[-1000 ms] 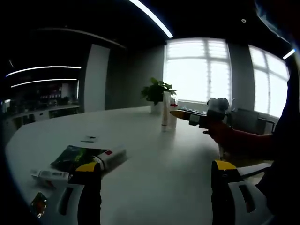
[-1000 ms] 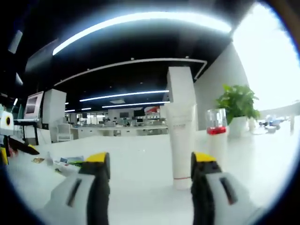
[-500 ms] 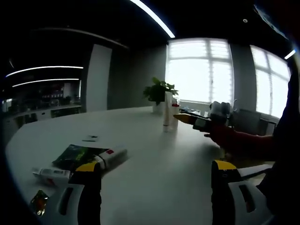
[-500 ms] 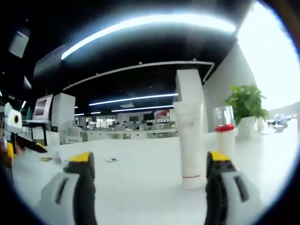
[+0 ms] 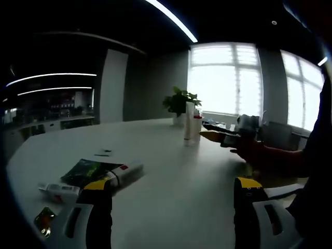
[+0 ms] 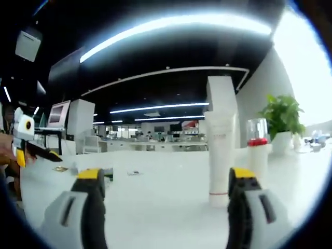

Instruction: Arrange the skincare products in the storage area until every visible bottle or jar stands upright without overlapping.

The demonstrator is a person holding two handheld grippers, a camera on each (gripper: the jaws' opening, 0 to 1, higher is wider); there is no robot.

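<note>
White table [image 5: 171,171], tubes, packets.

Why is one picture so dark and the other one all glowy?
Left gripper view: the bright window behind the plant leaves the room dim. Right gripper view: the ceiling light strip flares, and the fisheye lens bends straight lines; the white tube stays fairly sharp.

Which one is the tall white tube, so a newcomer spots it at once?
Find the potted green plant by the bright window on the white table. In front of it stand two containers; the tall white tube is the plain one, towering over the shorter red-banded, clear-capped bottle beside it.
</note>
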